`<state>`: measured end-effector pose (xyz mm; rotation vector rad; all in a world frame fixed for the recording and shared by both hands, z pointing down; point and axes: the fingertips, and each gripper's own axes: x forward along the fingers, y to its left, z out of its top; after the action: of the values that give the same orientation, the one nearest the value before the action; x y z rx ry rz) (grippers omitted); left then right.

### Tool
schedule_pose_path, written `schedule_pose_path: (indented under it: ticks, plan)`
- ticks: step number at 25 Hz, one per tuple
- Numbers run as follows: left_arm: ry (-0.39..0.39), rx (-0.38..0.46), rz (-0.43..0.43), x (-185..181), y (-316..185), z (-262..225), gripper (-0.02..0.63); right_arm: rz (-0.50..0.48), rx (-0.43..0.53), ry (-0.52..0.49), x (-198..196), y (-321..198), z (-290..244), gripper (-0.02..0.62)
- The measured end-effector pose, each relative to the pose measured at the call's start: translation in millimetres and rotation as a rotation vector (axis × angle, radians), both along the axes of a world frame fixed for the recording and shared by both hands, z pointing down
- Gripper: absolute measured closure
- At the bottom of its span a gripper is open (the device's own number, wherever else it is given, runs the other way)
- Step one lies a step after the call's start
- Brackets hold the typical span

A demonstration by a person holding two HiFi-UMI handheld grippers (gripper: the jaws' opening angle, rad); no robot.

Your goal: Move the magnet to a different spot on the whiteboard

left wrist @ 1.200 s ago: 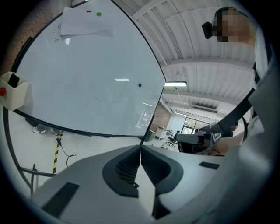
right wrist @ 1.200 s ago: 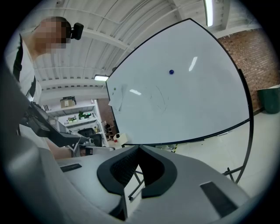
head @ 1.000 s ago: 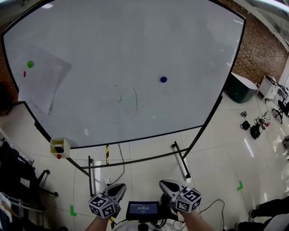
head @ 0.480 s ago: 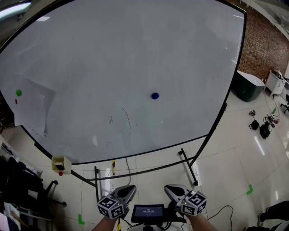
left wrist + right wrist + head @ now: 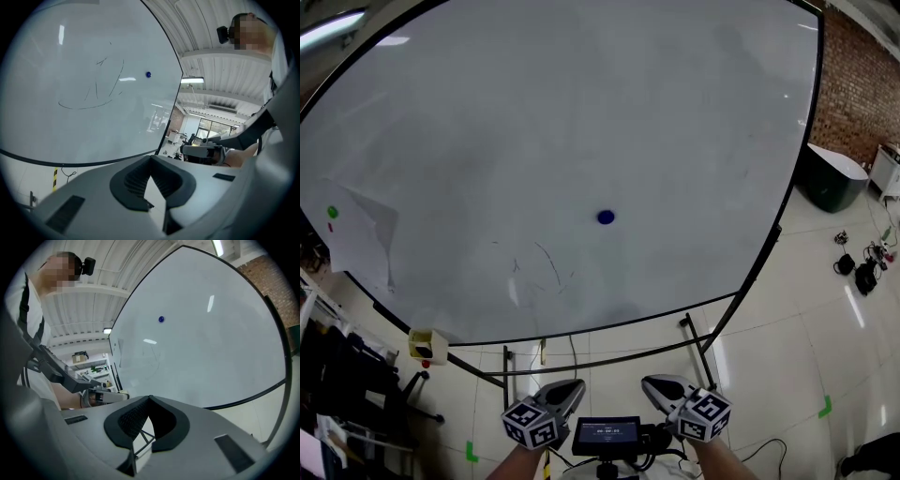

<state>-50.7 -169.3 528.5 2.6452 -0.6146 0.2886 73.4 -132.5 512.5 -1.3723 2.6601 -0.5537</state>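
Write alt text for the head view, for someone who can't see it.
A large whiteboard fills the view, a small blue magnet stuck near its middle and a paper sheet under a green magnet at its left edge. Below, the left gripper and right gripper are held low, jaws together and empty.

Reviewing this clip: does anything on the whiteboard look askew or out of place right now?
The sheet of paper at the whiteboard's left edge hangs crooked under a green magnet, with its upper right part creased. Faint pen marks sit below and left of the blue magnet. Nothing else stands out.
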Motion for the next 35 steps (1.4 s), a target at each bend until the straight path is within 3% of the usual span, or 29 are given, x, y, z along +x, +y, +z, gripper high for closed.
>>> schedule_pose_path:
  ticks: [4, 11, 17, 21, 25, 27, 35]
  plan:
    - [0.063, 0.009, -0.049, 17.6, -17.5, -8.1, 0.580, -0.010, 0.010, -0.012, 26.1, -13.7, -1.6, 0.561]
    - [0.101, 0.011, -0.121, 45.1, -34.2, -11.0, 0.579, -0.053, 0.014, -0.030, 58.9, -33.7, -1.5, 0.561]
    - [0.030, 0.027, -0.072, 77.6, -34.5, -3.8, 0.580, -0.082, 0.046, -0.028, 87.0, -48.7, -11.8, 0.561]
    - [-0.020, 0.132, -0.069, 95.7, -56.2, -22.5, 0.578, -0.084, 0.100, -0.017, 109.1, -70.7, -26.4, 0.561]
    - [-0.221, 0.210, -0.033, 110.1, -64.3, -16.0, 0.575, -0.092, 0.139, -0.021, 121.0, -79.0, -37.8, 0.561]
    - [-0.278, 0.224, -0.020, 118.9, -62.5, -13.3, 0.575, -0.103, 0.143, -0.023, 125.7, -77.0, -38.7, 0.561]
    - [-0.280, 0.305, 0.026, 156.1, -63.3, -38.0, 0.575, -0.106, 0.138, -0.029, 147.4, -81.5, -37.1, 0.561]
